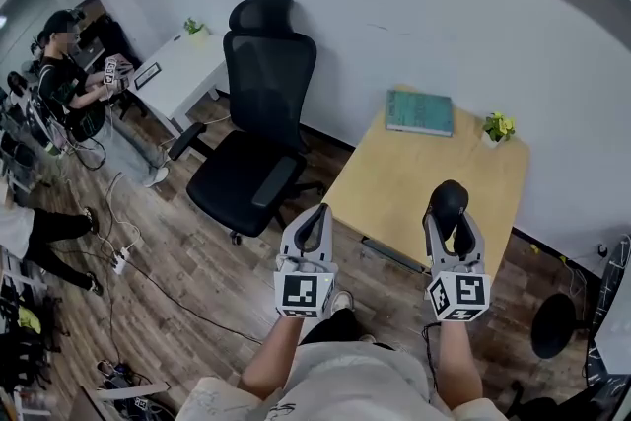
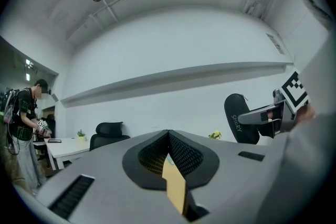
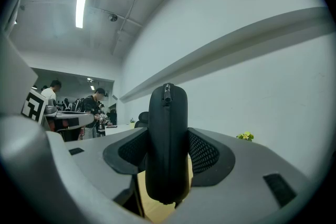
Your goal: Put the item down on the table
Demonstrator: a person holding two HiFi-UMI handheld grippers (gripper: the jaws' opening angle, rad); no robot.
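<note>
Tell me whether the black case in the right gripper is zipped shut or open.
Zipped shut: the black case shows an unbroken seam down its edge, with the zip pull at the top end.

Left claw (image 1: 314, 224) jaws together, empty; right claw (image 1: 453, 234) clamped on black case (image 1: 448, 199); both forearms extended.

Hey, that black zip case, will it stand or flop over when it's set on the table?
Probably semi-rigid: the case holds its oval shape while gripped. Set on its narrow rounded edge on the table, it would likely tip flat.
</note>
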